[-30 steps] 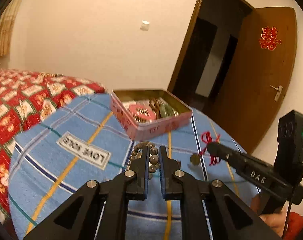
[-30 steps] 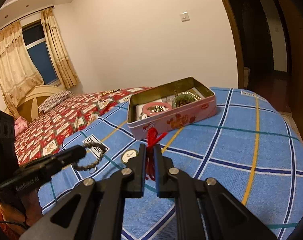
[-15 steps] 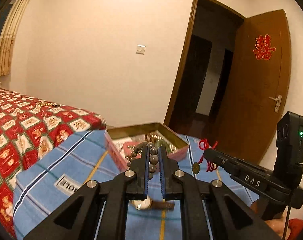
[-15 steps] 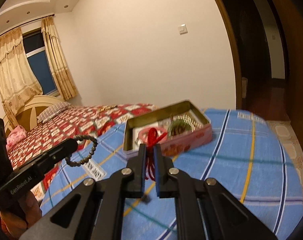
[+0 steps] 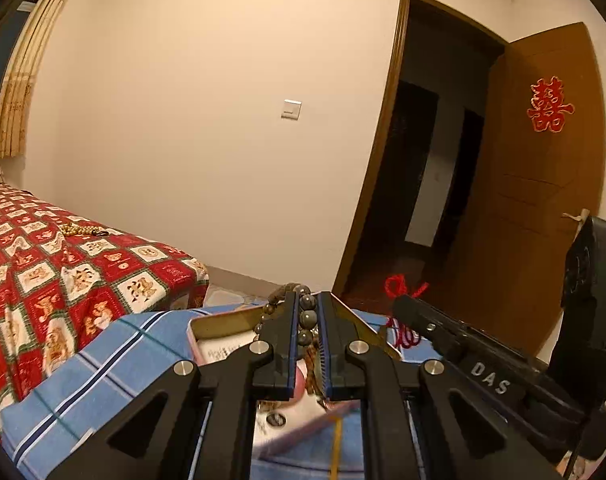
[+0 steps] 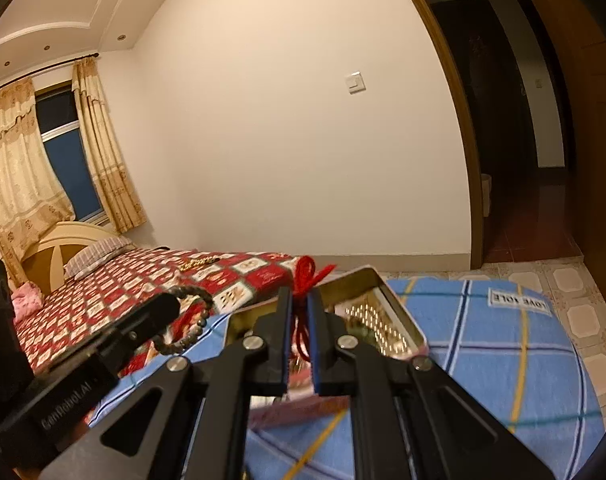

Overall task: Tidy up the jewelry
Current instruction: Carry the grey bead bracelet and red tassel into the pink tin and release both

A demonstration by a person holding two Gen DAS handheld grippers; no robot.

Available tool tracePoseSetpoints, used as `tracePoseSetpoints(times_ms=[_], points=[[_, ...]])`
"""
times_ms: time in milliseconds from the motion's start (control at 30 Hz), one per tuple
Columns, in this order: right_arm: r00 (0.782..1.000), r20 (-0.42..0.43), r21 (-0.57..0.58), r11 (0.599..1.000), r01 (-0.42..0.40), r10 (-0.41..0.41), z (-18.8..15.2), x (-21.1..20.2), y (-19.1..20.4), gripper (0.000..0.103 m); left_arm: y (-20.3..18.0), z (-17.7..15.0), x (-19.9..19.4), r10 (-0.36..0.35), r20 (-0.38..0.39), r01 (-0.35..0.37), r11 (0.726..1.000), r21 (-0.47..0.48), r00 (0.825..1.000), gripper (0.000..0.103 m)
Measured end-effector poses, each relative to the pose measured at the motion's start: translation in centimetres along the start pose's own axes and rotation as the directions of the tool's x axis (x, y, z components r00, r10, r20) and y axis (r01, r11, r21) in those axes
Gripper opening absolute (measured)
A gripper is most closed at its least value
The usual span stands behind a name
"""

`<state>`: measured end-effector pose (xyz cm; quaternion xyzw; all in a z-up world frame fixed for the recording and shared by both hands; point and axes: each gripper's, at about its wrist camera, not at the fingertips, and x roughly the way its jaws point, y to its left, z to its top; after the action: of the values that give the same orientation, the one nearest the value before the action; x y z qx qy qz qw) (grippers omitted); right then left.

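Note:
My left gripper (image 5: 306, 300) is shut on a dark bead bracelet (image 5: 307, 318) and holds it above the open pink tin (image 5: 207, 326). The bracelet also shows hanging from the left gripper in the right wrist view (image 6: 199, 320). My right gripper (image 6: 299, 294) is shut on a red cord charm (image 6: 305, 274) and holds it over the tin (image 6: 395, 312), which has gold beads inside. In the left wrist view the red cord (image 5: 403, 312) hangs from the right gripper's tip (image 5: 403, 306).
The tin sits on a blue plaid cloth (image 6: 503, 352) with a "LOVE YOLE" label (image 6: 519, 302). A bed with a red patterned cover (image 5: 43, 272) lies to the left, with a gold chain (image 5: 83, 230) on it. An open wooden door (image 5: 543, 200) stands right.
Both grippers have risen and moved forward with their jewelry, from low over the cloth to above the tin. The watch on the cloth has dropped out of sight.

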<state>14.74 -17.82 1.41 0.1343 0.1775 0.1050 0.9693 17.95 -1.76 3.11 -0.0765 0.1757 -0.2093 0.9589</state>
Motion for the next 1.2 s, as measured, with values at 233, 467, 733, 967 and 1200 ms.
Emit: tracePoseSetpoints(times_ms=[233,467,733,967,1200], points=[[0.999,-0.042,0.022,0.999,0.034,-0.033,-0.4,4.0,-1.2,0.011,-0.1,-0.7,4.3,0.053,-0.069,-0.051,0.998,0.031,0.996,0.008],[0.994,-0.091,0.049,0.997,0.062,-0.057,-0.7,6.1,-3.1,0.011,0.1,-1.1,7.0,0.101,-0.125,-0.096,0.994,0.046,0.987,0.008],[0.988,-0.143,0.049,0.996,0.069,-0.061,-0.6,8.9,-4.6,0.011,0.6,-1.8,9.8,0.144,-0.203,-0.139,0.990,0.037,0.969,0.008],[0.979,-0.201,0.045,0.998,0.051,-0.041,-0.9,10.5,-5.3,0.011,0.8,-2.5,11.2,0.175,-0.263,-0.173,0.984,0.033,0.949,0.008],[0.974,-0.228,0.060,0.998,0.019,-0.005,-0.9,10.7,-5.7,0.011,1.1,-3.0,11.6,0.207,-0.290,-0.205,0.978,0.035,0.935,0.008]])
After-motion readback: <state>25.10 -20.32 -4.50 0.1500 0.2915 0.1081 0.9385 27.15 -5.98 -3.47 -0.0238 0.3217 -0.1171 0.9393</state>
